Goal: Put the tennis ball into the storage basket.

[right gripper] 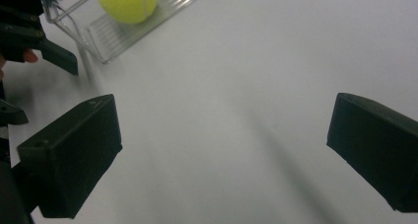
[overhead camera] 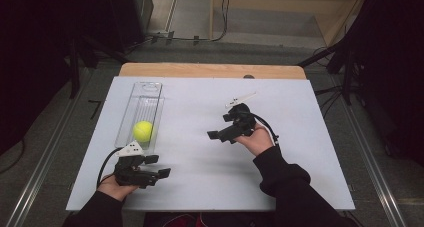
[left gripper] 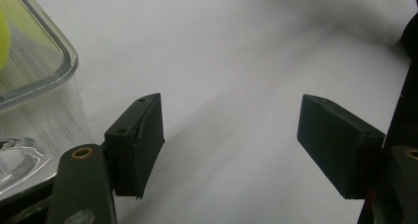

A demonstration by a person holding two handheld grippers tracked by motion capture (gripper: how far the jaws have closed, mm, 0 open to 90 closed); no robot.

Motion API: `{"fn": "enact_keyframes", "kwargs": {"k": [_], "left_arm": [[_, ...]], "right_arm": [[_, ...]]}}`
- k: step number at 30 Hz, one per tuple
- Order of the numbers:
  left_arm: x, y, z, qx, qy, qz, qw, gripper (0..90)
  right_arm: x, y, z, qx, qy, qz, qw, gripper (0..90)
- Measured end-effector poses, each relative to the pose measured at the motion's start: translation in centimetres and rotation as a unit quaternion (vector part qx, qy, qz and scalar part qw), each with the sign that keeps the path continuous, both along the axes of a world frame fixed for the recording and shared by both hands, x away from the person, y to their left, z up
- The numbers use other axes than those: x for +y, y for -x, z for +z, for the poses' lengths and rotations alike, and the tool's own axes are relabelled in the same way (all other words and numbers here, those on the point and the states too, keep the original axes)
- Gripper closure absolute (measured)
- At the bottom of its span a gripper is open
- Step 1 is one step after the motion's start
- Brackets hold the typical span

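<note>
Looks like the ball (overhead camera: pixel 143 131) is already sitting in the clear tray (overhead camera: pixel 150 88), left of center in the high view, so the drop-off part seems done to me. Left gripper (overhead camera: pixel 159 166) sits at lower left just below the tray, jaws apart, holding nothing. Right gripper (overhead camera: pixel 222 135) is mid-frame, also spread and empty. White board (overhead camera: pixel 280 117) is otherwise bare, nothing blocking either one.

Yellow-green ball (overhead camera: pixel 143 131) in clear ribbed plastic tray (overhead camera: pixel 150 93), far left. White table top (overhead camera: pixel 200 172), light wood far edge. Black left gripper (overhead camera: pixel 156 166), black right gripper (overhead camera: pixel 214 135). Black sleeves.
</note>
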State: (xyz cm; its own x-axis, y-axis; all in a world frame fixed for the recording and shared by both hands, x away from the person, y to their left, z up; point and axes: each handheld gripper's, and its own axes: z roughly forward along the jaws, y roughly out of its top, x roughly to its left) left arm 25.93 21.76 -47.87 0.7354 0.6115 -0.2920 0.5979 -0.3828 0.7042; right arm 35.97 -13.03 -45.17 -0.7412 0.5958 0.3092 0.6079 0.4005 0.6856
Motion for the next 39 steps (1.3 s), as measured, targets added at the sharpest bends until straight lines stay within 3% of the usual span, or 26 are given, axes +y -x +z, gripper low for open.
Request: {"fn": "enact_keyframes", "kwargs": {"k": [7, 9, 25, 27, 39], "left_arm": [[0.0, 0.0, 0.0, -0.002, 0.0, -0.001, 1.0, 26.3], [0.0, 0.0, 0.0, -0.002, 0.0, 0.0, 1.0, 26.3], [0.0, 0.0, 0.0, 0.0, 0.0, 0.001, 1.0, 26.3], [0.0, 0.0, 0.0, 0.0, 0.001, -0.001, 1.0, 26.3], [0.1, -0.1, 0.0, -0.002, -0.001, 0.004, 1.0, 26.3]], "right_arm": [[-1.5, 0.9, -0.1, 0.002, 0.008, -0.009, 0.9999, 0.0], [-2.0, 1.2, -0.2, 0.0, 0.006, -0.013, 0.9999, 6.4], [-6.0, 3.9, -0.7, -0.007, 0.011, -0.04, 0.9991, 6.8], [-6.6, 4.4, -0.9, -0.008, 0.015, -0.045, 0.9988, 14.1], [-9.0, 6.7, -2.0, -0.014, 0.016, -0.058, 0.9981, 14.1]]}}
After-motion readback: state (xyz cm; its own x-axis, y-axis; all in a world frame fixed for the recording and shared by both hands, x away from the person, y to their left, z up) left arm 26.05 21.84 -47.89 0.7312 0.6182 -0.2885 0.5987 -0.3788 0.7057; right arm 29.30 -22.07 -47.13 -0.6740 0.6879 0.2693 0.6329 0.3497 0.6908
